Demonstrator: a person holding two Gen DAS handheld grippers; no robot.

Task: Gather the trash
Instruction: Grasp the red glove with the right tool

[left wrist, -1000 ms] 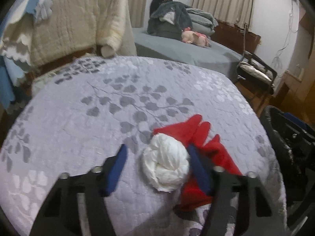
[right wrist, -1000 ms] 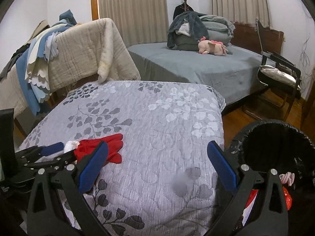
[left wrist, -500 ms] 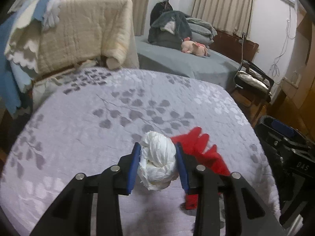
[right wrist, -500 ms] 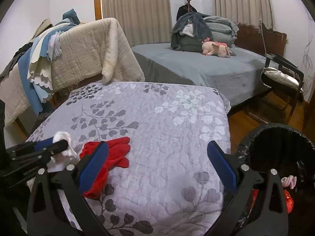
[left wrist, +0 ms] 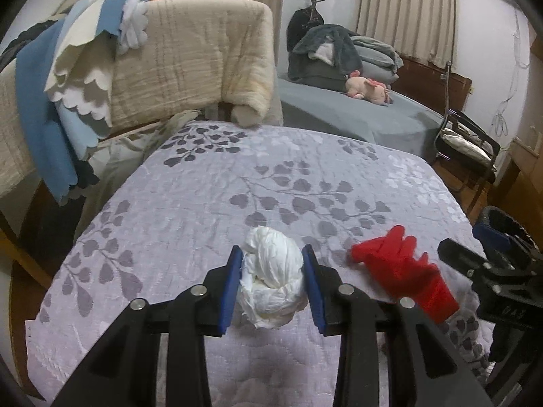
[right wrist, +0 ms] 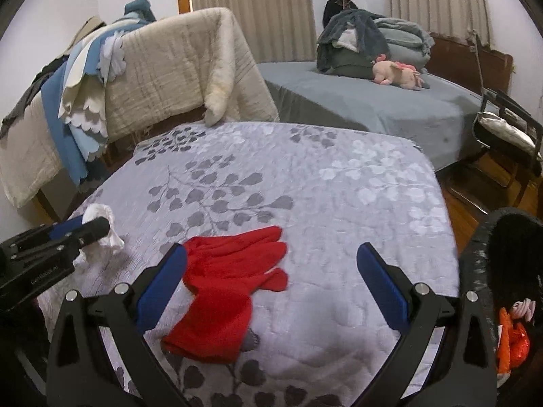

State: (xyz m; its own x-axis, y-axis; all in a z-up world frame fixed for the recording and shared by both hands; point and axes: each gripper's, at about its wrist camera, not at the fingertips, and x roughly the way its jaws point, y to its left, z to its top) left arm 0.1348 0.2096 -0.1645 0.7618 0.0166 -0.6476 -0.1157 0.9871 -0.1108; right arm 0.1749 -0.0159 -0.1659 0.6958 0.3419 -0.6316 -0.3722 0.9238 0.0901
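A crumpled white paper wad (left wrist: 271, 278) is pinched between the blue pads of my left gripper (left wrist: 273, 264), lifted slightly off the grey leaf-patterned bedspread (left wrist: 271, 183). In the right wrist view the same left gripper (right wrist: 85, 229) and paper wad (right wrist: 101, 212) show at the left edge. A red glove (right wrist: 230, 278) lies flat on the bedspread, mostly between the wide-apart fingers of my right gripper (right wrist: 271, 264), which is open and holds nothing. The red glove (left wrist: 400, 271) sits to the right of the wad, with the right gripper (left wrist: 495, 254) beyond it.
A black-lined trash bin (right wrist: 502, 271) with orange and pink scraps inside stands off the bed's right corner. Blankets hang over a chair (right wrist: 169, 68) at the back left. A second bed (right wrist: 373, 101) with a pink plush toy (right wrist: 397, 74) and a folding chair (right wrist: 505, 129) lie behind.
My left gripper closed on the white wad and drew it left, away from the red glove. My right gripper shifted left, so the glove now lies between its open fingers.
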